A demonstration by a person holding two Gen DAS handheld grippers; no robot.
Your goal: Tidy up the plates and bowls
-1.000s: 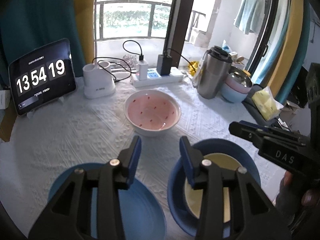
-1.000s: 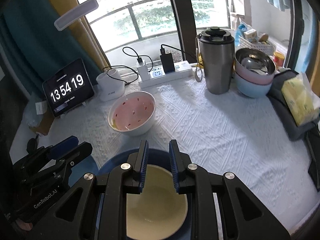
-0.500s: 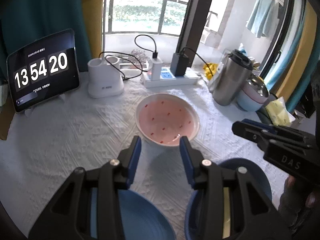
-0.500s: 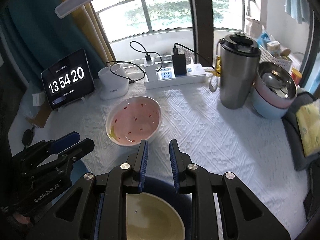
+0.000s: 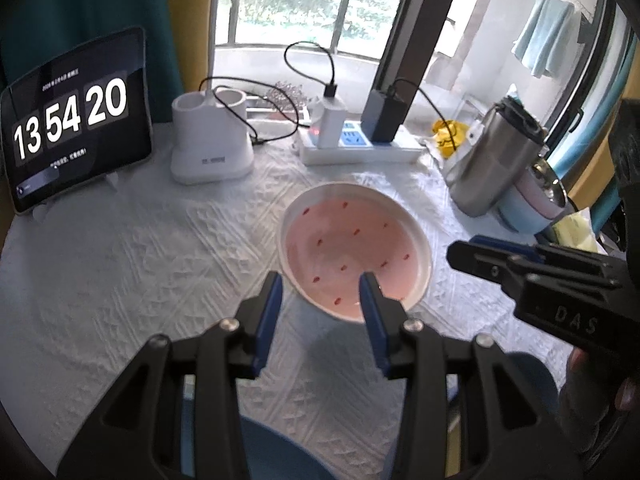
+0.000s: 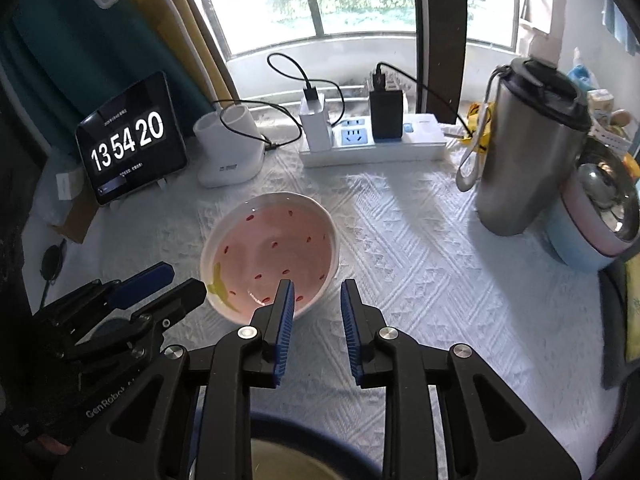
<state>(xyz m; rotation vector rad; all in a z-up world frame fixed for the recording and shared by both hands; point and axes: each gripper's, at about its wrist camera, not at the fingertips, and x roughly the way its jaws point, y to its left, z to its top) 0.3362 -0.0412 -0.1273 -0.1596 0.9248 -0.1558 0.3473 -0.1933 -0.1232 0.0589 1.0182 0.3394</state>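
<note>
Item: pink bowl (image 5: 356, 250), white outside, pink inside with small red flecks and a yellow mark near its rim (image 6: 219, 286). It stands upright on the white textured tablecloth (image 5: 120, 264), near the middle of the table, empty and untouched.

Left gripper (image 5: 320, 312): hovers at the near rim of the pink bowl, jaws spread, nothing between the blue pads (image 5: 269, 312). The right-hand pad shows in front of the rim; contact cannot be told.

Right gripper (image 6: 316, 316): just on the near right side of the pink bowl, jaws apart and just been opening, with only tablecloth between them. Its left pad overlaps the bowl's edge in the right wrist view.

Near side of the pink bowl, under the grippers: a blue plate (image 5: 276, 456) below the left gripper; a dark blue plate (image 6: 304, 436) bearing a cream bowl (image 6: 288, 460) below the right gripper, both largely hidden.

Beyond the pink bowl: a white two-cup holder (image 5: 210, 144) with a cable, a white power strip (image 5: 360, 148) carrying a white charger (image 6: 316, 120) and a black one (image 6: 386, 114).

Beyond and left of the pink bowl: a tablet (image 5: 76, 124) propped up, showing a clock reading 13 54 20.

Right of the pink bowl: a steel tumbler (image 6: 524, 152) with a dark lid; beside it, stacked pink and pale blue bowls (image 6: 592, 232) with a steel one on top.
</note>
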